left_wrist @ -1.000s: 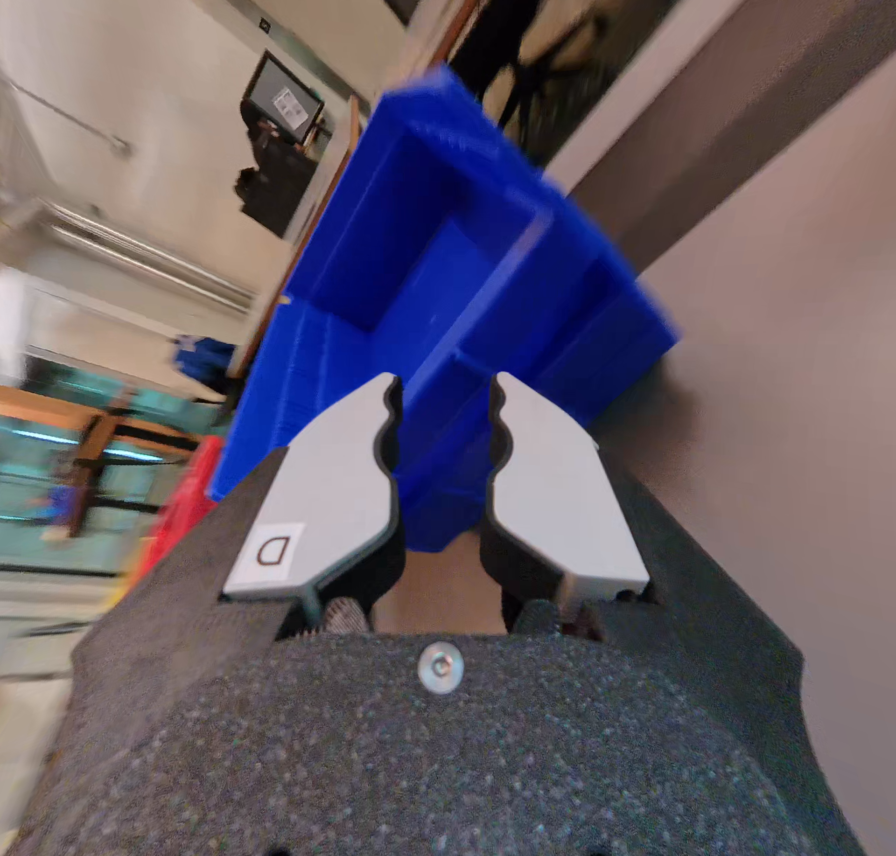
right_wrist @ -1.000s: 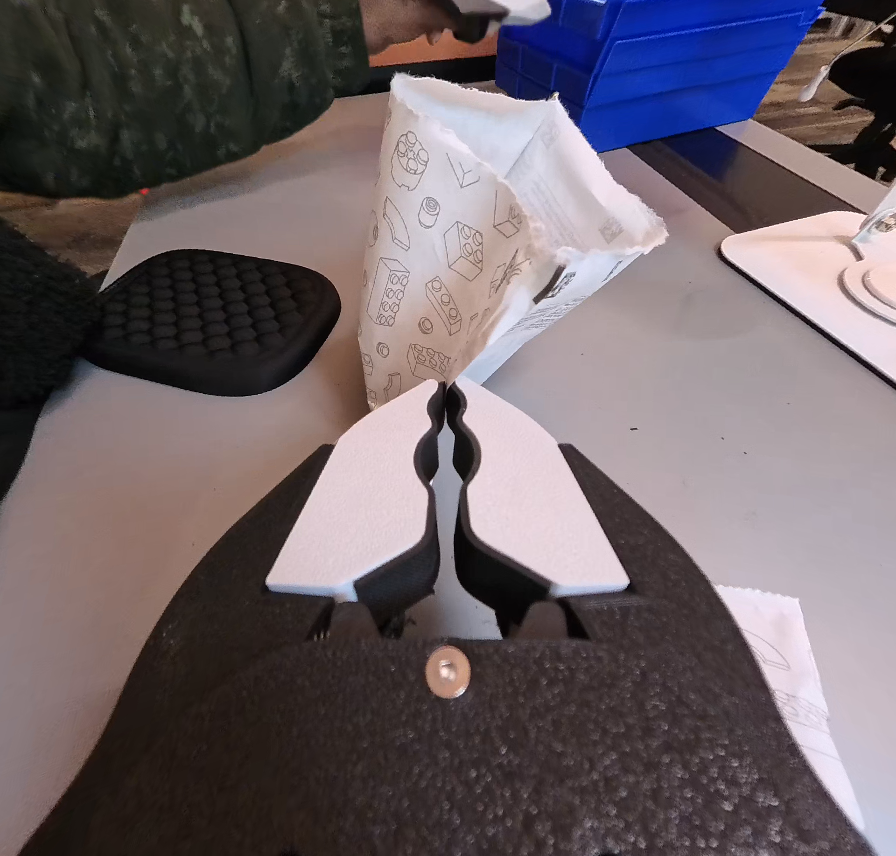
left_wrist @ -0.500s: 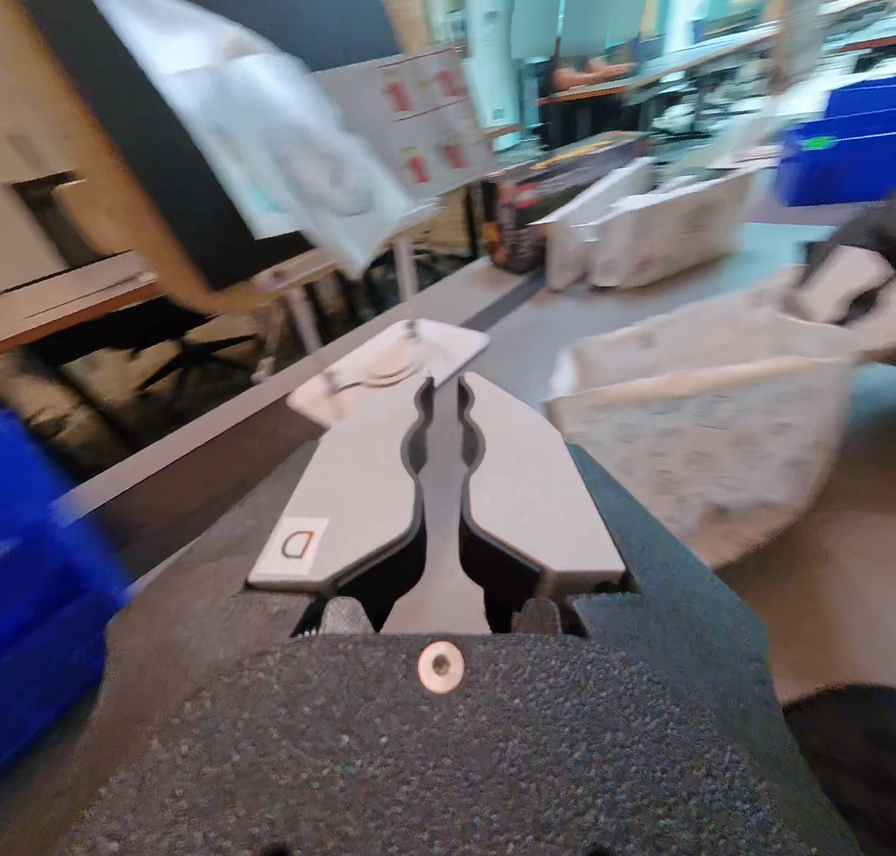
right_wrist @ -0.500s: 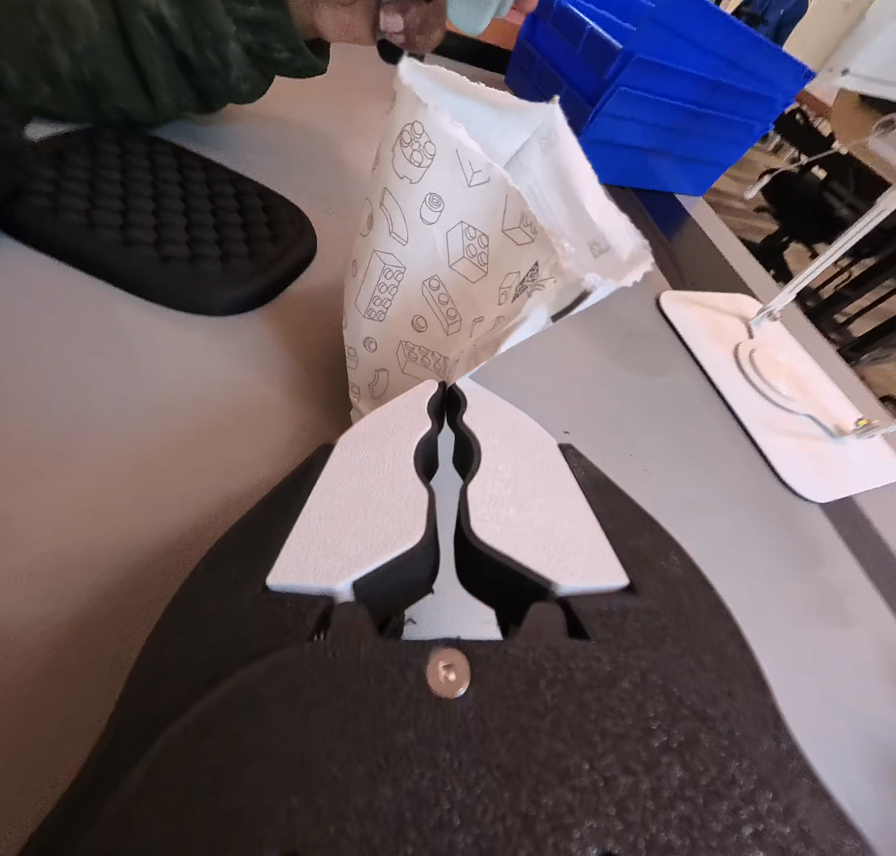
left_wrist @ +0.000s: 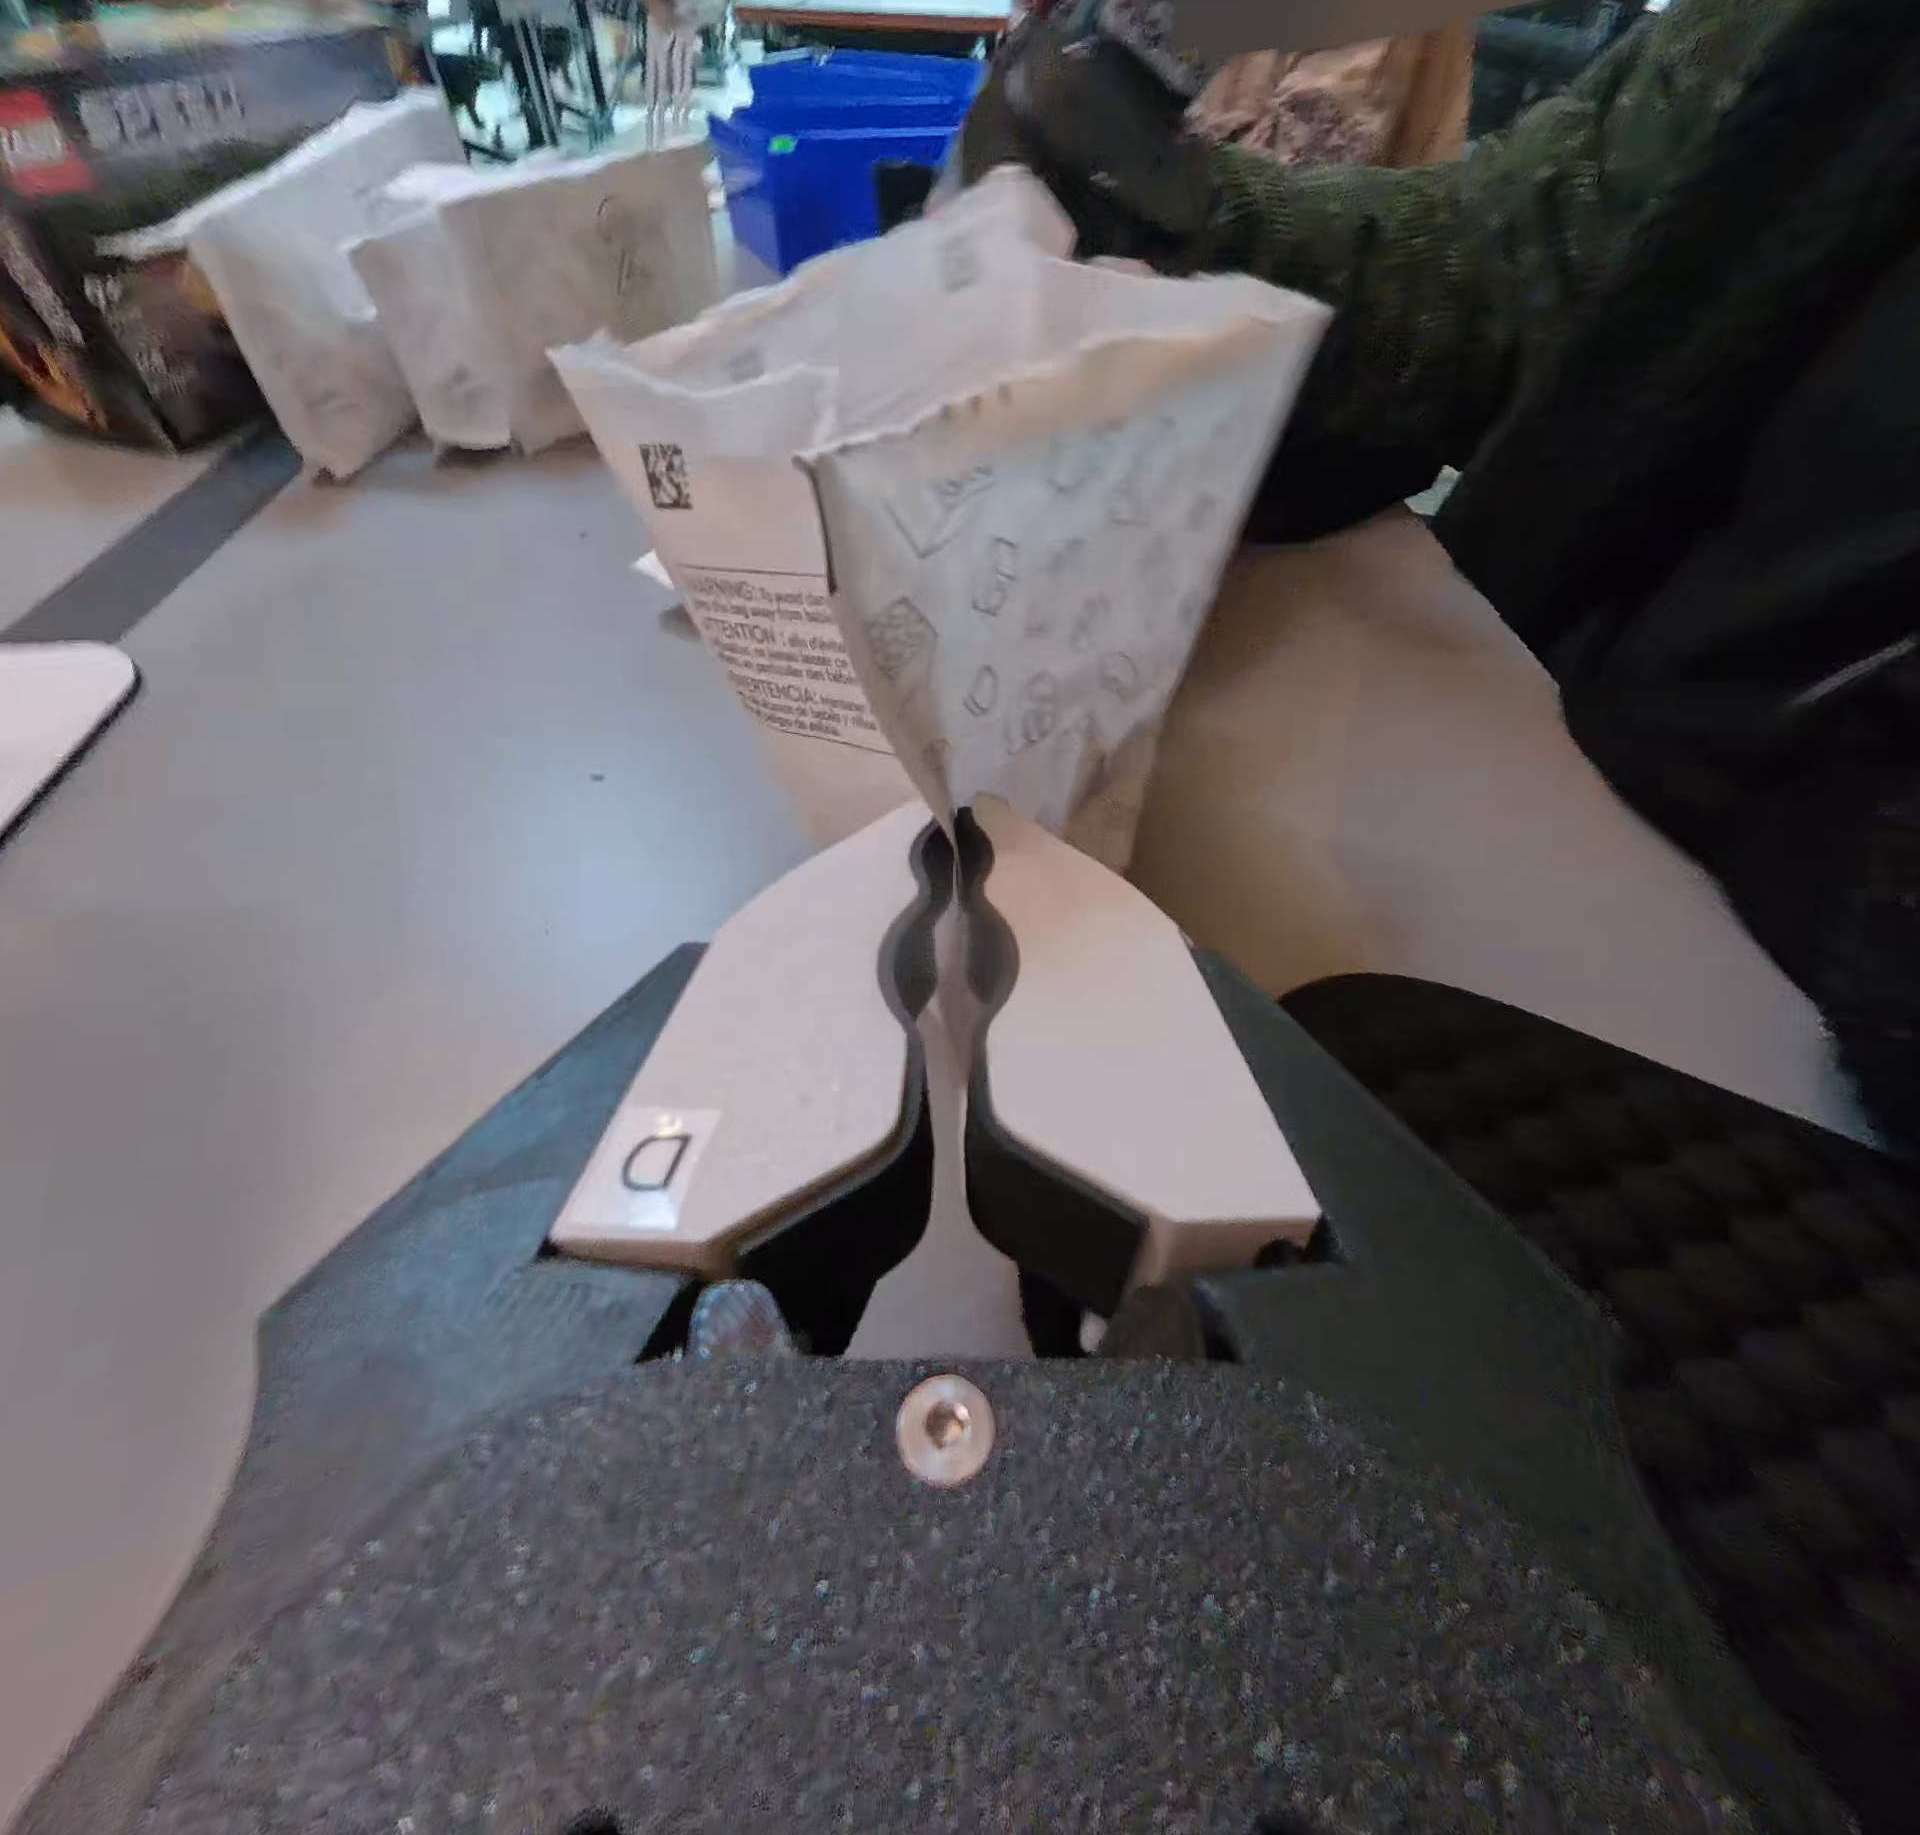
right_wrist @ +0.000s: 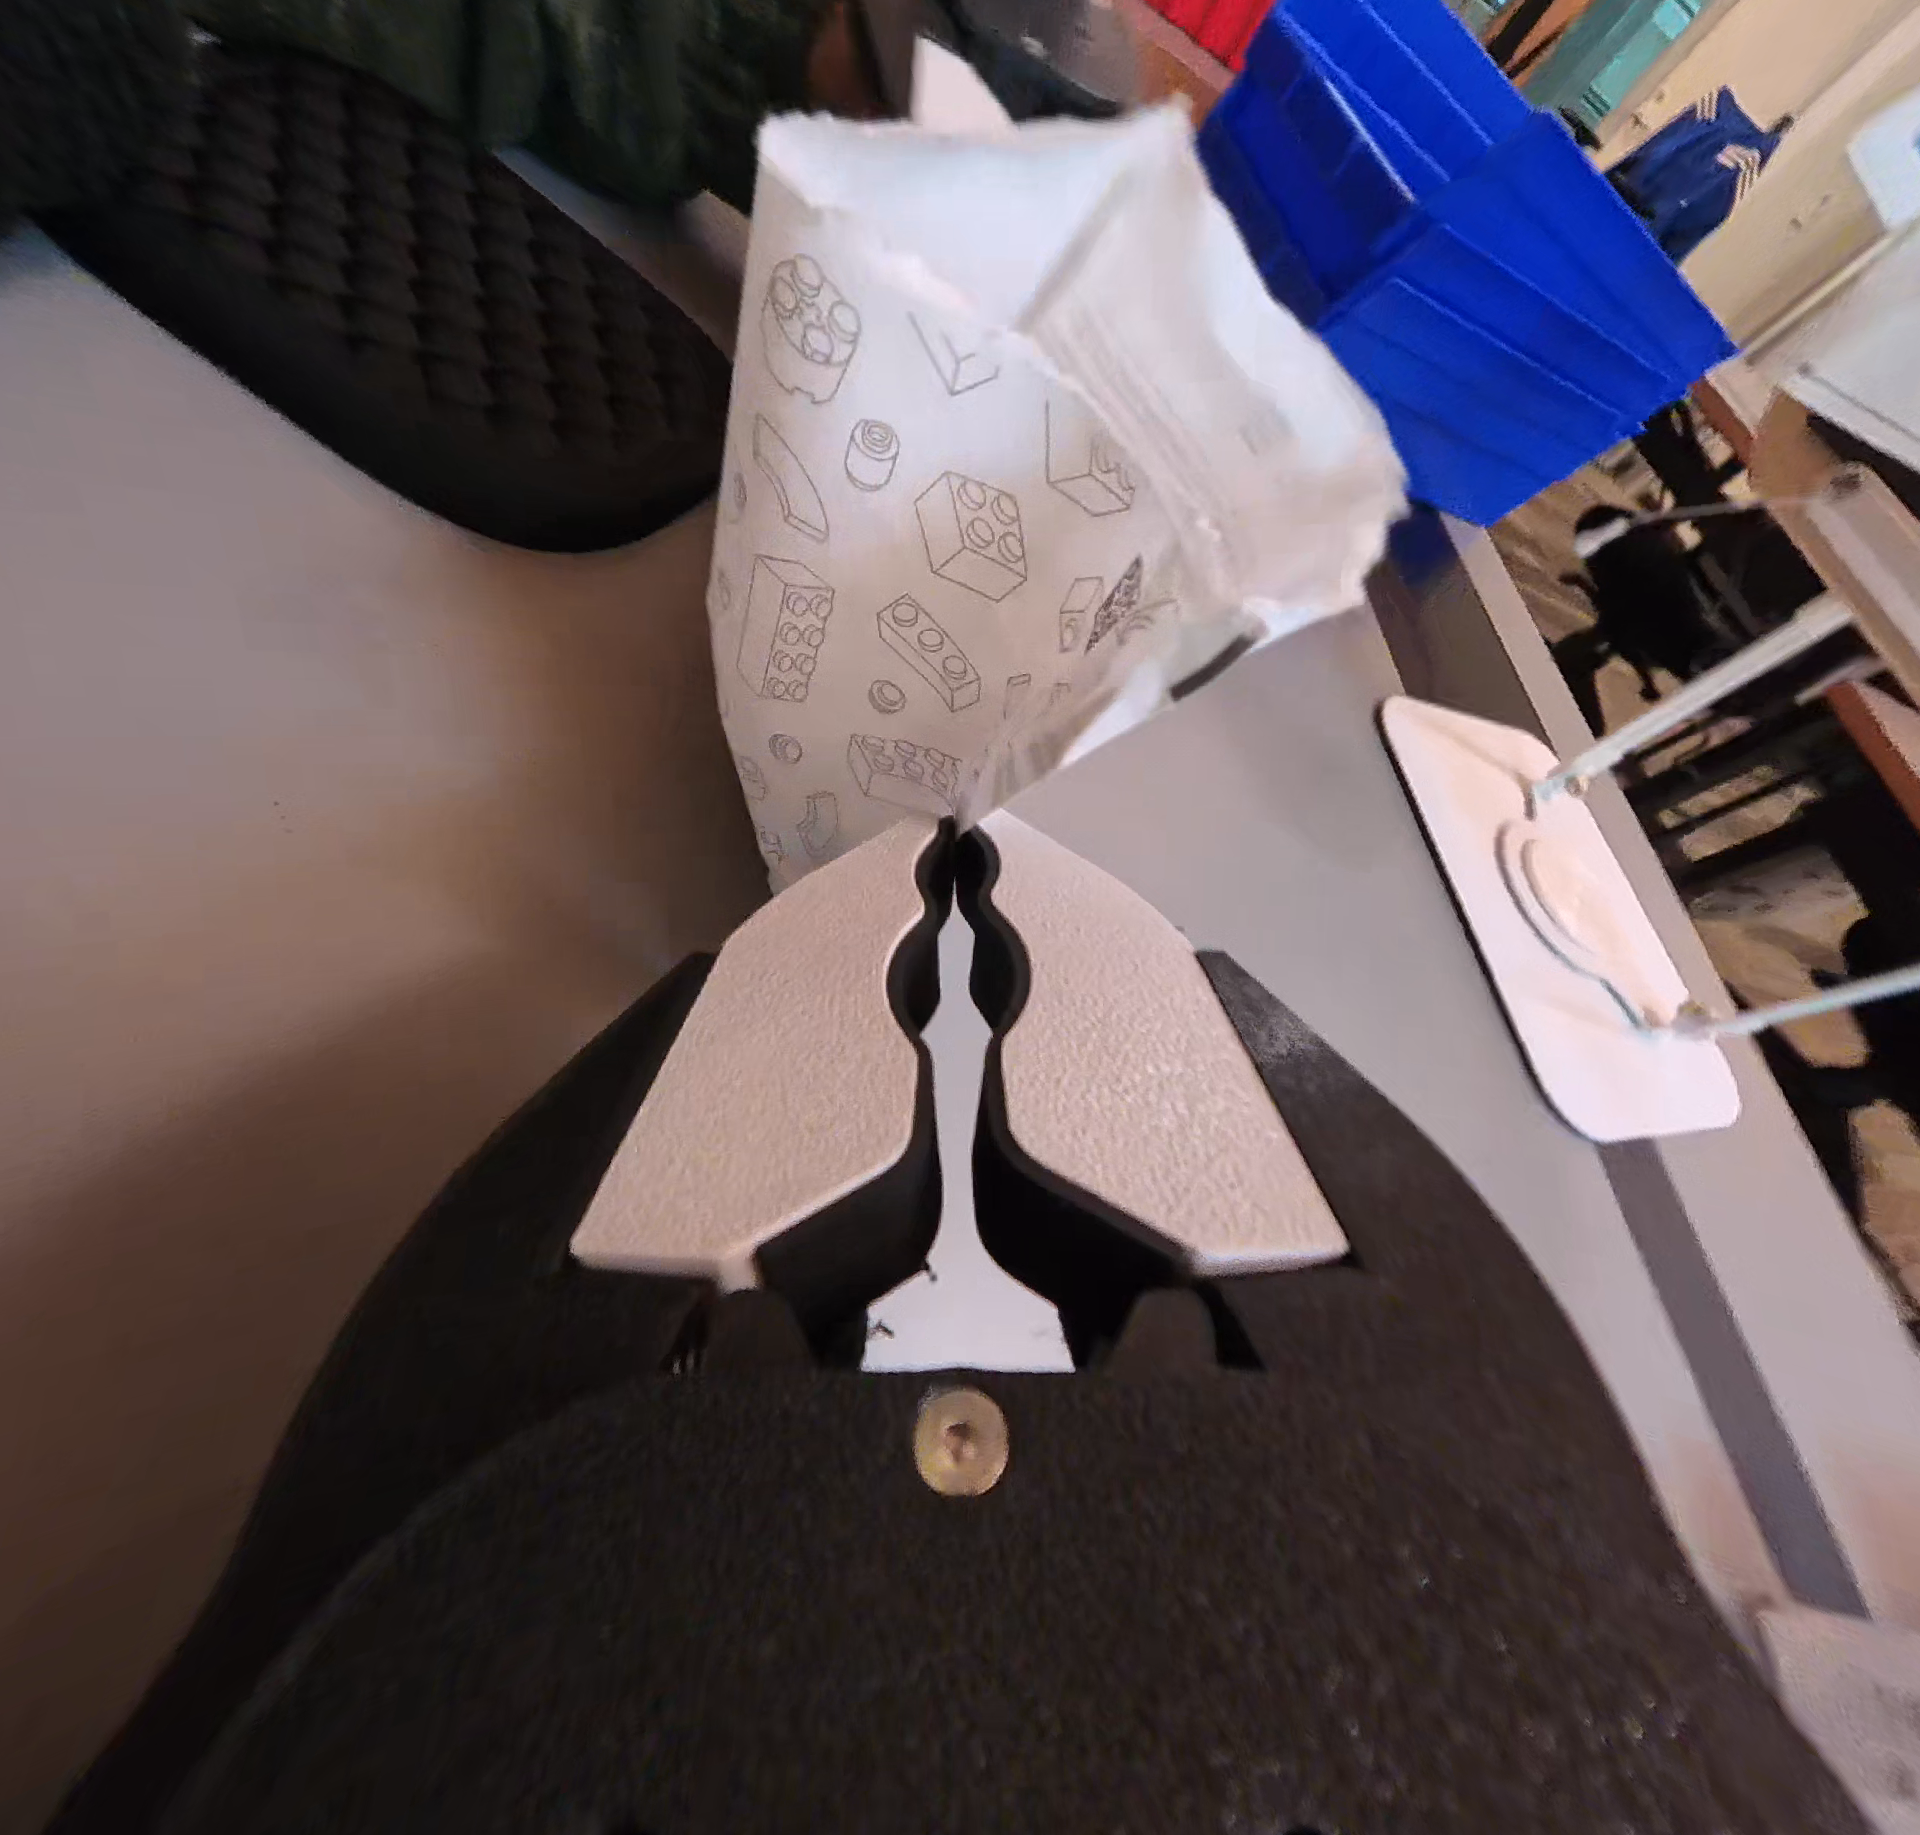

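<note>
A white paper bag point(left_wrist: 1039, 559) printed with brick outlines is held above the grey table point(left_wrist: 364, 746), its torn top open. My left gripper point(left_wrist: 954, 835) is shut on a lower corner of it, with paper showing between the jaws. In the right wrist view my right gripper point(right_wrist: 951, 835) is shut on another corner of the same bag point(right_wrist: 935, 455). In the left wrist view a green sleeve point(left_wrist: 1507, 258) and a dark gripper body reach the bag's far edge.
Stacked blue bins point(right_wrist: 1455, 258) stand behind the bag. A black honeycomb mat point(right_wrist: 395, 331) lies on the table's side, also seen in the left wrist view point(left_wrist: 1662, 1214). A white base plate with wire rods point(right_wrist: 1538, 933) sits near the edge. Upright white bags point(left_wrist: 468, 310) and a dark box point(left_wrist: 104, 227) stand at the back. The grippers' ends are close to 15 centimetres from one another.
My left gripper swung from the blue bins round to the bag and shut on its corner. My right gripper kept its grip and the view tilted.
</note>
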The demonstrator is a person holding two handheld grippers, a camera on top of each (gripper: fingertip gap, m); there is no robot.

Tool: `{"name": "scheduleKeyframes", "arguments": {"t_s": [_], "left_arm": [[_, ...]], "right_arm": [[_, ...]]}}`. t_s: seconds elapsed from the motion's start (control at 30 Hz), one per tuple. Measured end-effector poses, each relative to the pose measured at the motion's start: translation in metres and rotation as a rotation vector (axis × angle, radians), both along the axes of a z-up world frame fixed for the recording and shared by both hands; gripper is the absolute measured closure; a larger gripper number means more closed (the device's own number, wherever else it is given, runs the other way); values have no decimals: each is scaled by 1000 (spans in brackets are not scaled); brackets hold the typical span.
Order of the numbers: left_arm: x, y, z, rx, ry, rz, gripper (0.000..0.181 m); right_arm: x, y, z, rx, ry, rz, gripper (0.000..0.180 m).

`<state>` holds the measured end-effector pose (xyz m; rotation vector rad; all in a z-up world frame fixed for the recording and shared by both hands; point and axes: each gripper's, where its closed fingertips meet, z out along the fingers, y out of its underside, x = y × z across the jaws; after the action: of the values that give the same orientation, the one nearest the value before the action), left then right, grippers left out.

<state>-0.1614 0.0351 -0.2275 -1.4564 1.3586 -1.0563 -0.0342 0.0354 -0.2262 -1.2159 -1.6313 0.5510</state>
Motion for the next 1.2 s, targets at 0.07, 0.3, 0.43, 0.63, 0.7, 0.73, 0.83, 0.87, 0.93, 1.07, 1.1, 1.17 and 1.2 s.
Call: {"name": "scheduleKeyframes", "arguments": {"t_s": [0.07, 0.3, 0.43, 0.63, 0.7, 0.73, 0.83, 0.87, 0.93, 1.07, 1.1, 1.17, 1.2], "left_arm": [[-5, -6, -2, 44, -15, 10, 181], [-16, -4, -4, 79, 1, 90, 181], [-13, 4, -8, 57, 26, 142, 181], [2, -4, -14, 63, 76, 119, 180], [-10, 3, -12, 28, 65, 144, 180], [-18, 7, -10, 8, 55, 154, 180], [-21, 8, -12, 5, 66, 152, 180], [-21, 7, -12, 8, 71, 154, 180], [-21, 7, -10, -12, 57, 155, 180], [-15, 2, -11, -37, 26, 140, 180], [-13, 1, -11, -34, 25, 134, 180], [-12, 1, -11, -38, 25, 133, 180], [-12, 1, -11, -41, 24, 134, 180]], "right_arm": [[10, 10, 3, -70, 36, -34, 180], [21, 16, 9, -201, 87, -46, 180], [17, 14, 1, -253, 68, -48, 180], [-1, -2, -6, -303, 30, -2, 180], [12, 6, -6, -326, 21, -28, 180], [18, 11, -5, -335, 27, -41, 179], [21, 11, -6, -348, 10, -28, 179], [21, 10, -7, -340, 7, -27, 179], [20, 8, -6, -364, 28, -21, 180], [19, 6, -5, -377, 17, -25, 172], [22, 8, -2, -388, 17, -30, 167], [33, 12, 9, -444, 52, -36, 155], [42, 19, 15, -468, 76, -57, 152]]}}
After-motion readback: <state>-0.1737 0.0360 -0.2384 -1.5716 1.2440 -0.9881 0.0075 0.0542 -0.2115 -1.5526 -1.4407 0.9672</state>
